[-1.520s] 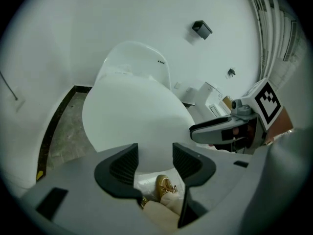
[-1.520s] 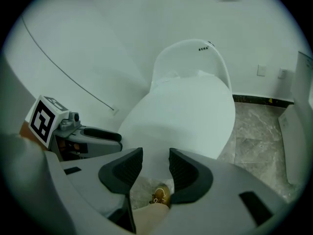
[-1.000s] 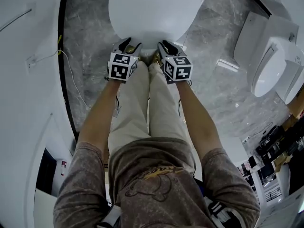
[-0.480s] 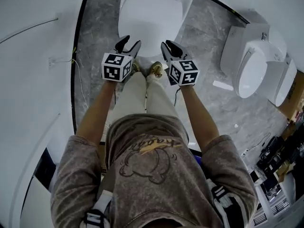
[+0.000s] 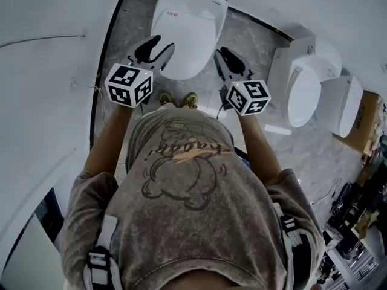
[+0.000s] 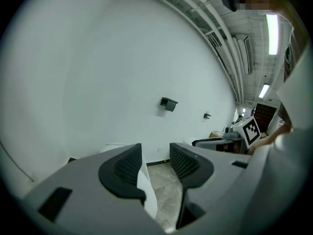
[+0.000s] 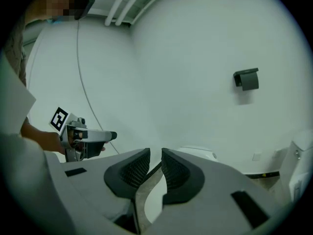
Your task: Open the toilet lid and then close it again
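Stands upright now, out of the crouch of a second ago. Carries the left tool (image 5: 154,46) and the right tool (image 5: 228,60) up and away from the white oval plastic toilet lid (image 5: 184,32), no longer hovering close at its front edge as before. Leaves that lid flat down on the bowl at 12 o'clock in the head view, well apart from either tool. Holds the left tool spread but closing a little, with only grey marble floor (image 5: 257,41) and a white edge showing through the gap. Keeps the right tool nearly pressed together, a thin slit left, pinching nothing. Ignores the second white toilet (image 5: 302,86) at 3 o'clock. Reads as a withdrawal: lid shut, nothing gripped, closing step probably over. Cannot confirm any opening from here.
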`<action>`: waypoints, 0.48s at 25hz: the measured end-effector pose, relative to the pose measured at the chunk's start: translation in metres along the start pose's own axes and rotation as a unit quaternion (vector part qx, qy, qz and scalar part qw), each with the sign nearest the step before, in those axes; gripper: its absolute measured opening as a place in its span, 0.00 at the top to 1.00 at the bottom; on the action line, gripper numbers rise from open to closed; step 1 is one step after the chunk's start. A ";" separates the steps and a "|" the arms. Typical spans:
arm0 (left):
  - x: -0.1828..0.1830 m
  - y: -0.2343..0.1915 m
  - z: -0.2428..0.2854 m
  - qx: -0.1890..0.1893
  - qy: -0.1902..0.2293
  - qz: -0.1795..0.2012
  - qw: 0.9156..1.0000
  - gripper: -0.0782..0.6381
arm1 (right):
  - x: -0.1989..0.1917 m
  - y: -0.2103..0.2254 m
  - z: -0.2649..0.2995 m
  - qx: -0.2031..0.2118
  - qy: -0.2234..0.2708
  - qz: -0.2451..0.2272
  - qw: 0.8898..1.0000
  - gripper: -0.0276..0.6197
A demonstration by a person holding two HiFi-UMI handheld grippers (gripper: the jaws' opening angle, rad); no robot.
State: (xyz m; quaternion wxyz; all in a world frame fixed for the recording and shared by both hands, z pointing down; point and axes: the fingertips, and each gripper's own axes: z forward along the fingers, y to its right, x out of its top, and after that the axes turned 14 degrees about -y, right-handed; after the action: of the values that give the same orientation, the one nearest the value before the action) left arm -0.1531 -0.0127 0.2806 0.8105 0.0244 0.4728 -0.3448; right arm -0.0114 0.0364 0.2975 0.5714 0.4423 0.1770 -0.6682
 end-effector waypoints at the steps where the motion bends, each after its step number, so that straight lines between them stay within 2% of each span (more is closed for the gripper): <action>1: 0.004 0.005 -0.010 -0.001 0.008 0.007 1.000 0.64 | 0.004 -0.004 -0.011 -0.005 0.009 -0.005 1.000 0.82; 5: 0.008 0.017 -0.041 0.010 0.035 0.030 0.999 0.73 | 0.009 -0.014 -0.045 -0.026 0.045 -0.008 0.999 0.82; 8: 0.009 0.020 -0.052 0.015 0.066 0.018 0.998 0.85 | 0.011 -0.014 -0.063 -0.046 0.082 -0.008 0.996 0.86; 10: 0.006 0.022 -0.052 0.010 0.084 0.013 0.996 0.88 | 0.009 -0.011 -0.070 -0.060 0.099 -0.014 0.993 0.89; 12: 0.001 0.025 -0.050 0.014 0.088 0.028 0.996 0.88 | 0.005 -0.007 -0.074 -0.068 0.107 -0.014 0.992 0.91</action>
State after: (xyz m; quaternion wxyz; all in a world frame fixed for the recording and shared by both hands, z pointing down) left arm -0.1751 0.0239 0.2448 0.7745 0.0794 0.5364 -0.3257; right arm 0.0110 0.0898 0.2511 0.5686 0.4690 0.2884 -0.6112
